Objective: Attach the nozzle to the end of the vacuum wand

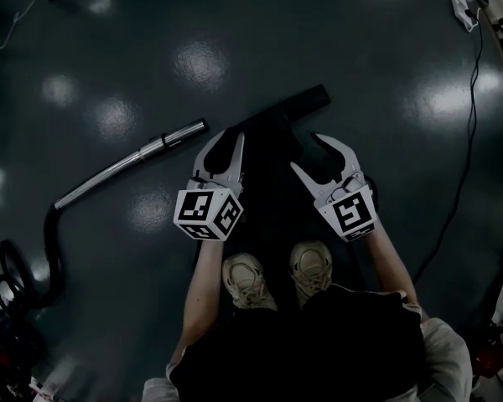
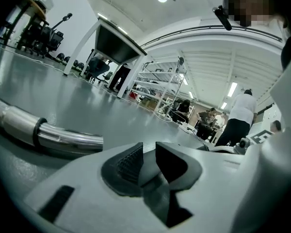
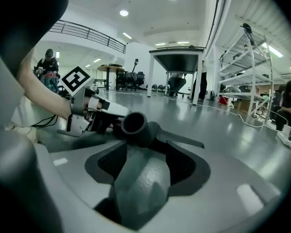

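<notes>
The silver vacuum wand [image 1: 151, 149] lies on the dark floor at the left, and its open end [image 2: 63, 137] shows close by in the left gripper view. The black nozzle [image 1: 293, 107] lies beyond my grippers. My right gripper [image 1: 306, 152] stands wide open, with the nozzle's grey neck lying between its jaws [image 3: 141, 164] and the round tube opening [image 3: 134, 123] just past them. My left gripper [image 1: 229, 141] has its jaws narrowly apart [image 2: 148, 159]. Its tip sits beside that tube opening [image 3: 87, 108]. Whether its pads press on anything I cannot tell.
A black hose [image 1: 33, 275] curls from the wand's bent end at the lower left. A thin cable [image 1: 465, 141] runs down the right side from a power strip [image 1: 463, 2]. My shoes [image 1: 247, 279] stand just behind the grippers. Shelving [image 2: 160, 86] and people [image 2: 240, 115] are far off.
</notes>
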`<state>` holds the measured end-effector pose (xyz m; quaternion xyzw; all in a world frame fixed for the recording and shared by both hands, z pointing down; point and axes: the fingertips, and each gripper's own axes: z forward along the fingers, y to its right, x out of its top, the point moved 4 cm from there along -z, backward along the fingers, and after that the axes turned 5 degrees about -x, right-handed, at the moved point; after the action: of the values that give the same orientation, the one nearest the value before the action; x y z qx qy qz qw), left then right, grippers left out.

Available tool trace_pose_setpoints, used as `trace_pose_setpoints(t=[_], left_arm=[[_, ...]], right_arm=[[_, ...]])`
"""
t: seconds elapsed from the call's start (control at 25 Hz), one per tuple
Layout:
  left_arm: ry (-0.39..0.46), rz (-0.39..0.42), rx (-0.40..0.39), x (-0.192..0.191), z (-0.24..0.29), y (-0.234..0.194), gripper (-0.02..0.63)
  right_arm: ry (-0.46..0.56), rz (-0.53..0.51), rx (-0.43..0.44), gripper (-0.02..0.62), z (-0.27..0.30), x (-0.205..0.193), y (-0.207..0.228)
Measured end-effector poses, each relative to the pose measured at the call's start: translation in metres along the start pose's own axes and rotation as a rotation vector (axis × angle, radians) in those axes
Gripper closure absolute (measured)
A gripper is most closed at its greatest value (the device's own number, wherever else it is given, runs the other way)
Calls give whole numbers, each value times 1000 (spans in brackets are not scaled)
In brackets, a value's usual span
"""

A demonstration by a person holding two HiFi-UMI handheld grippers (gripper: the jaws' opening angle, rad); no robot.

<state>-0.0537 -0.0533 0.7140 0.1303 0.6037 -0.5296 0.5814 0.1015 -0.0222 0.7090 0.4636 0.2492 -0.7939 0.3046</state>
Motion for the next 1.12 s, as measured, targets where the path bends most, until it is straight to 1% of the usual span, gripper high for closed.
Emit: trace_pose_setpoints(t=[0.08,0.12,0.2,0.24,0.32,0.48,0.6,0.68,0.76,0.8,0.84,0.88,0.92,0.96,1.0,1.04,1.12], left_arm=[[0,2,-1,0,0,1,526],[-1,3,-2,0,0,1,526],[-3,4,-8,0,1,3,526],[-5,1,-13,0,1,3,526],[-7,-3,-25,-1,1,5,528],[-2,4,-40,2,0,9,528],[0,-45,-94,6,1,13,528],[-10,-66,-136,6,4,19,528],[3,-33,-138,7,1,24,529],[18,6,-118,11,-4,25,529],[29,67,-86,16,-10,23,528],[23,153,-51,23,-18,19,528],[-2,264,-19,30,-25,14,528],[-45,388,3,38,-32,8,526],[-103,513,15,44,-39,0,504],[-170,626,19,48,-45,-11,462],[-316,806,25,47,-55,-36,371]], right_arm=[[41,-28,-7,325,14,8,-9],[56,-47,-28,327,21,12,-11],[69,-62,-90,364,37,18,-9],[75,-49,-116,401,44,20,-7],[90,-4,-137,400,55,24,-2],[135,46,-90,403,59,39,8],[161,106,-83,403,54,57,14],[136,96,-92,403,52,61,19],[81,115,-85,403,51,57,24],[59,139,-79,403,50,55,29],[45,156,-70,405,48,53,34],[33,158,-54,405,43,52,39],[19,141,-27,405,38,53,44],[-3,105,12,405,35,54,49],[-34,50,60,405,33,57,52],[-72,-21,114,405,33,60,54],[-160,-166,224,405,39,63,52]])
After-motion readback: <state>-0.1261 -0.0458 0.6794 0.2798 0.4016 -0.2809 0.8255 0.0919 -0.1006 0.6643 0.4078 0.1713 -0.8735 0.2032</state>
